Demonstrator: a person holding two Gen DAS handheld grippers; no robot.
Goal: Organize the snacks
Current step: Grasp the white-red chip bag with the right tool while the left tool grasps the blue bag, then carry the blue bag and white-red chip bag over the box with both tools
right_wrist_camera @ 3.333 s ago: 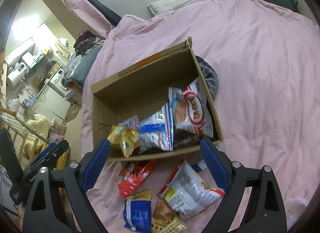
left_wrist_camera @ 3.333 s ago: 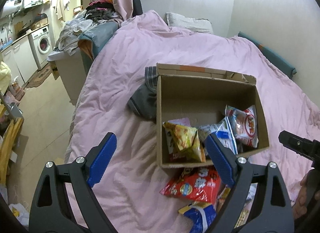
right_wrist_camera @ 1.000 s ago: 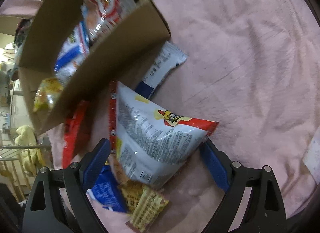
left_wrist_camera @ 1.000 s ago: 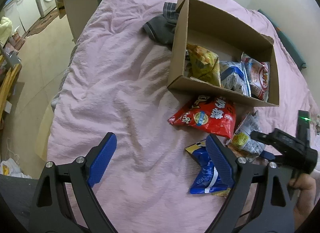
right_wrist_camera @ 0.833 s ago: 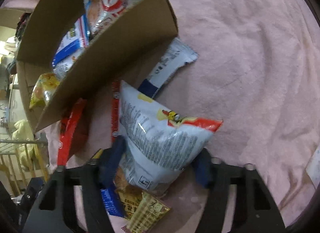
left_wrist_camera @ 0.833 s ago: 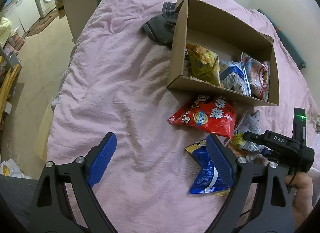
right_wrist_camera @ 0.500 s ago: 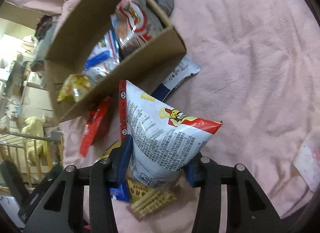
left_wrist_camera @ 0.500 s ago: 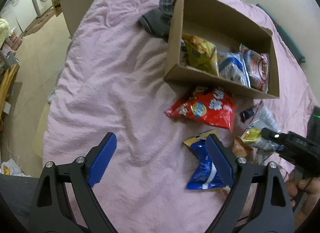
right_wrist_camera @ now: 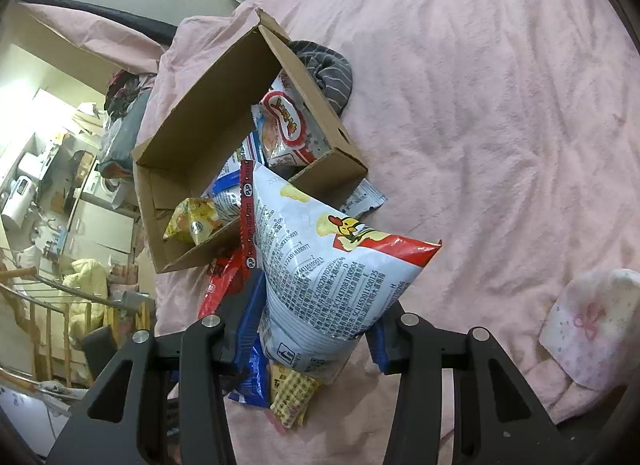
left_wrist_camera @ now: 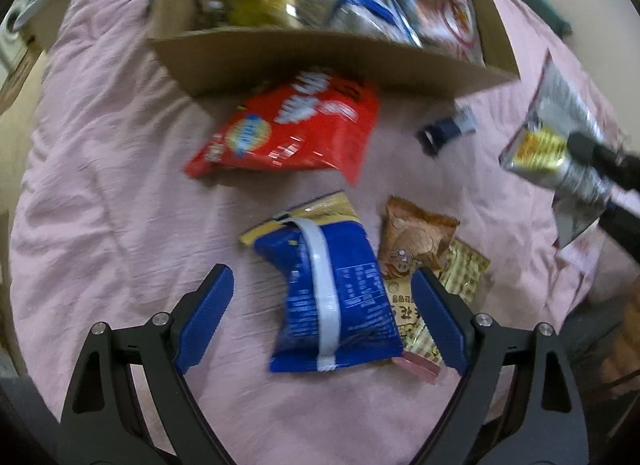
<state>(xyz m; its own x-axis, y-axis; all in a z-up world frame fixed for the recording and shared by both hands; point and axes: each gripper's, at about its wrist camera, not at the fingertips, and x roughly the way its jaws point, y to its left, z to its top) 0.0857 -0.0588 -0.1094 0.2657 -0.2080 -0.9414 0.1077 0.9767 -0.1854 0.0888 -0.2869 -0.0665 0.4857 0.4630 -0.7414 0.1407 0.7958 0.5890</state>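
My right gripper (right_wrist_camera: 316, 325) is shut on the lower end of a white chip bag (right_wrist_camera: 332, 261) and holds it up off the bed, in front of the open cardboard box (right_wrist_camera: 208, 105). In the left wrist view the same bag (left_wrist_camera: 556, 145) hangs at the right edge. My left gripper (left_wrist_camera: 318, 281) is open and points down over a blue snack bag (left_wrist_camera: 340, 265) lying between its fingers. A red bag (left_wrist_camera: 292, 133) lies against the box's front wall (left_wrist_camera: 320, 53). A brown snack pack (left_wrist_camera: 416, 241) and a yellow checked packet (left_wrist_camera: 464, 269) lie to the right of the blue bag.
The box holds a yellow bag (right_wrist_camera: 192, 221), a blue-white bag (right_wrist_camera: 228, 193) and a red-white bag (right_wrist_camera: 284, 125). A small dark-blue packet (left_wrist_camera: 444, 133) lies by the box's corner. Grey striped cloth (right_wrist_camera: 328, 69) sits behind the box, and a white patterned cloth (right_wrist_camera: 592, 317) lies at the right on the pink blanket (right_wrist_camera: 500, 105).
My right gripper closed on the white chip bag and lifted it off the bed. My left gripper came down and closer over the blue bag, still open.
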